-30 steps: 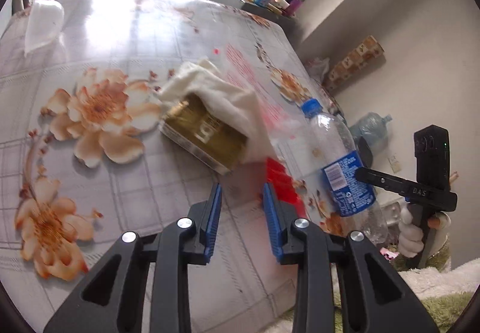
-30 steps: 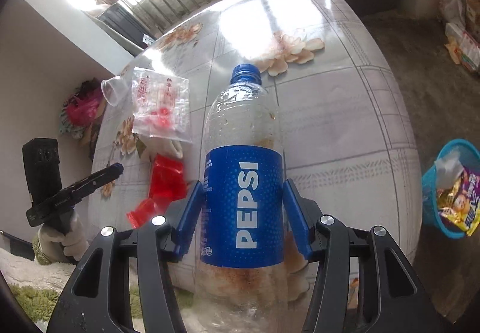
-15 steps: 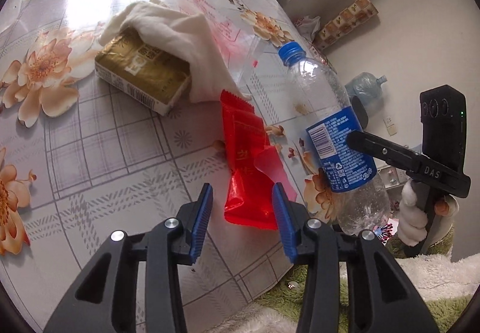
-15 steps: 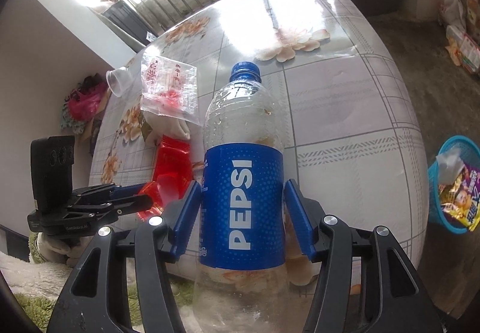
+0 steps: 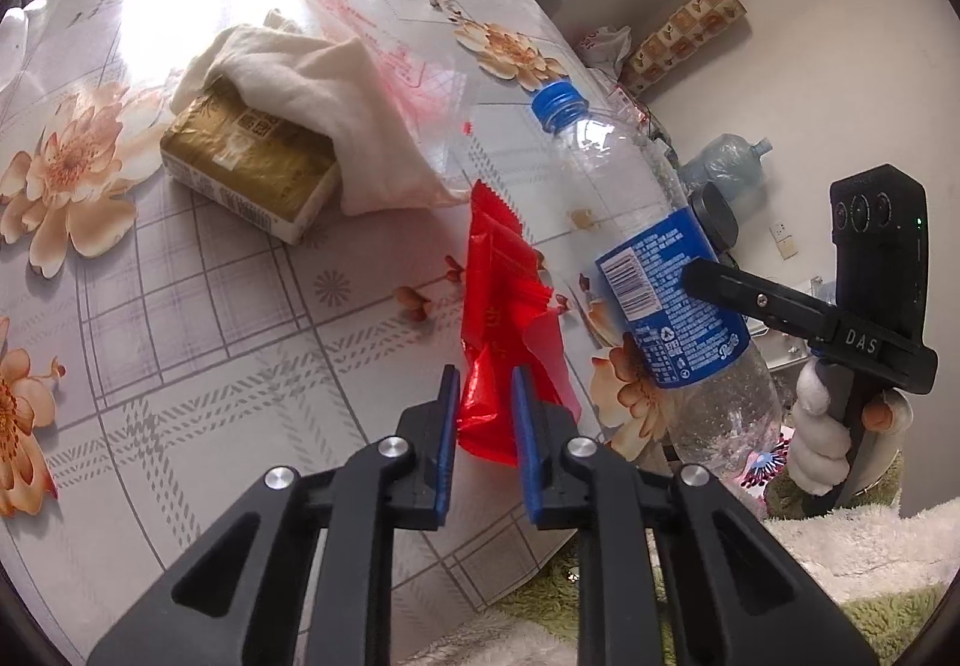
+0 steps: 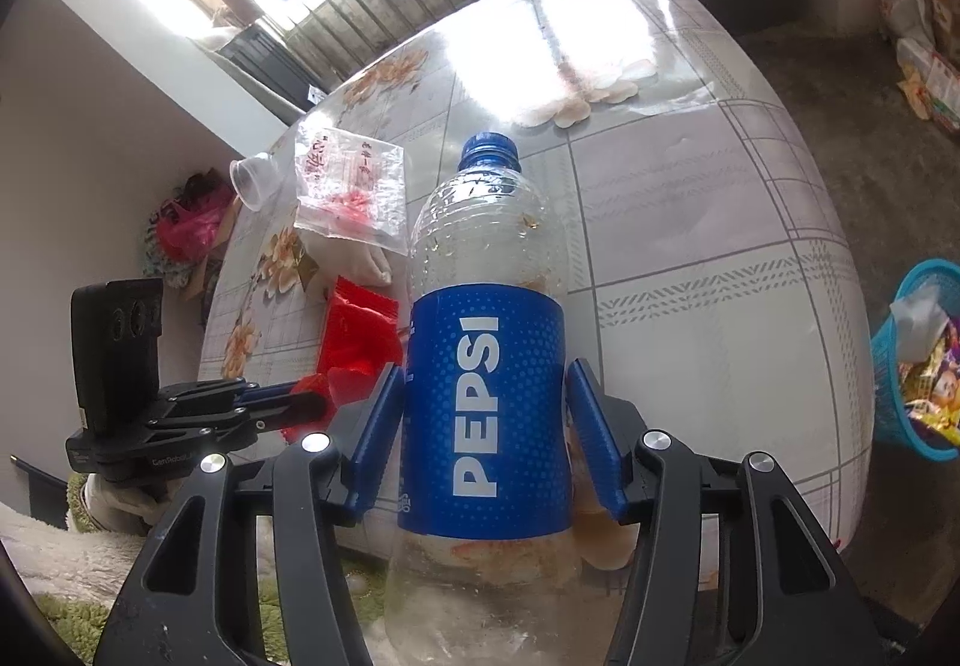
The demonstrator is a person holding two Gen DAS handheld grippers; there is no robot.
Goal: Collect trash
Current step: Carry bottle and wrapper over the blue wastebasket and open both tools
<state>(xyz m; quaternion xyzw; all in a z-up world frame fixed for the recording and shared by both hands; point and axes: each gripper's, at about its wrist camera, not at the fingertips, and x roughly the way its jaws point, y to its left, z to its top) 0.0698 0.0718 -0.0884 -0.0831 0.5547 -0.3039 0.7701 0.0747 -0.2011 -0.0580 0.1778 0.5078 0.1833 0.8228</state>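
Here, left tool pinches crinkled red wrapper.

White "PEPSI" on the bottle's blue label, "DAS" — on the right gripper's black body

The left tool points forward and down over the desk edge, its blue-padded jaws drawn close on the near end of a red wrapper. The right tool is level, jaws spread wide and pressed on both sides of a bottle at its label. A white-gloved hand grips the right tool's handle.
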